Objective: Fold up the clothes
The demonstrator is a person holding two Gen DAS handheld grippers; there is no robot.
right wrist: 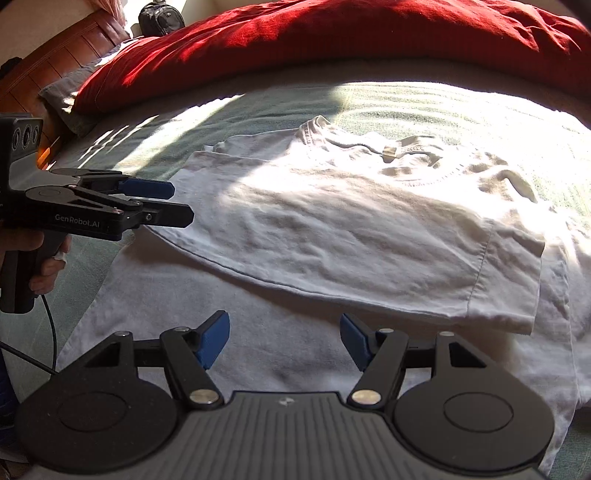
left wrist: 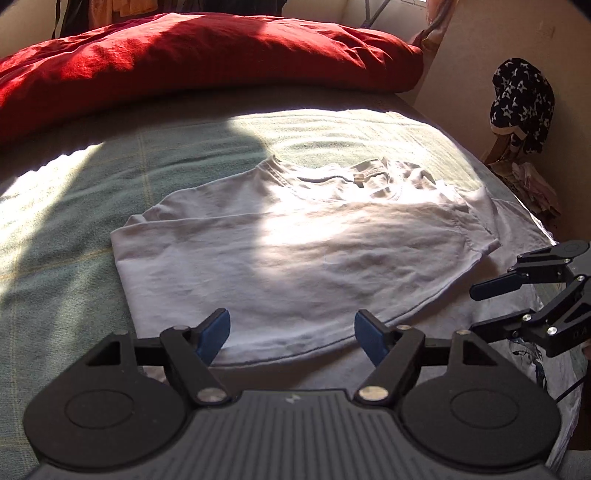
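White cotton, a T-shirt (left wrist: 295, 251) lies on the green blanket (left wrist: 74, 229) of the bed, its lower part folded up over the chest so the hem runs as a curved edge across it. The left gripper (left wrist: 291, 338) hovers over the near end of the shirt, blue fingers (left wrist: 214, 336) spread apart with nothing between them; the right gripper (right wrist: 284, 341) does the same, empty and open. Only the left wrist view shows a dark star-patterned cloth (left wrist: 522, 103) by the wall at the right. Only the right wrist view shows the hand (right wrist: 46, 258) around the left gripper's handle, a wooden headboard (right wrist: 55, 62) and a black bag (right wrist: 160, 16). A red duvet (left wrist: 184, 62) lies beyond the shirt.
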